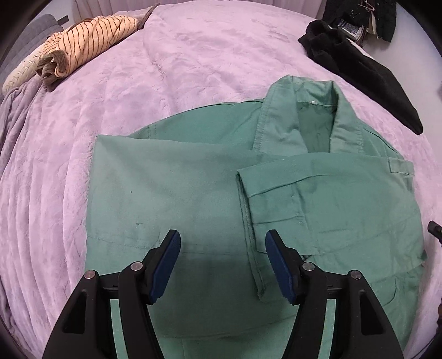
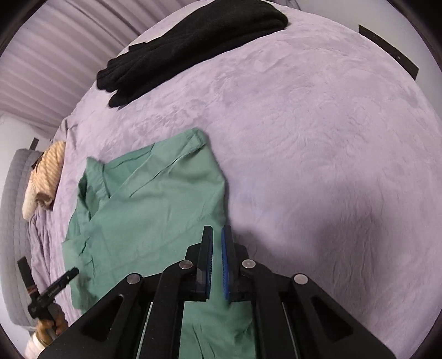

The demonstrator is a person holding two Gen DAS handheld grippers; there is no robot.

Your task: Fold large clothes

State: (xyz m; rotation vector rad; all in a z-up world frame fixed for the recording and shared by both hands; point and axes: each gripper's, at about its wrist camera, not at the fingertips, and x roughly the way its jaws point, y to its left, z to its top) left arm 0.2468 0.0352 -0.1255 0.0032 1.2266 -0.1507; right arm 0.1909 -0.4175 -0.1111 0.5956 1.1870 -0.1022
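Left wrist view – left gripper [image 1: 222,240] wide apart, empty, above green jacket [image 1: 193,176], right gripper [image 2: 217,234] nearly closed.

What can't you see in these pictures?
- Shirt hem: left wrist view, hidden behind the left claw and cut off by the bottom edge.
- Shirt's near end: right wrist view, covered by the right claw.
- Dark pile beyond the black garment: left wrist view, too small and cut by the top edge.
- Striped cloth: right wrist view, squeezed at the rim.

Bedroom: blanketed bed [image 1: 193,55], curtains [image 2: 55,55]
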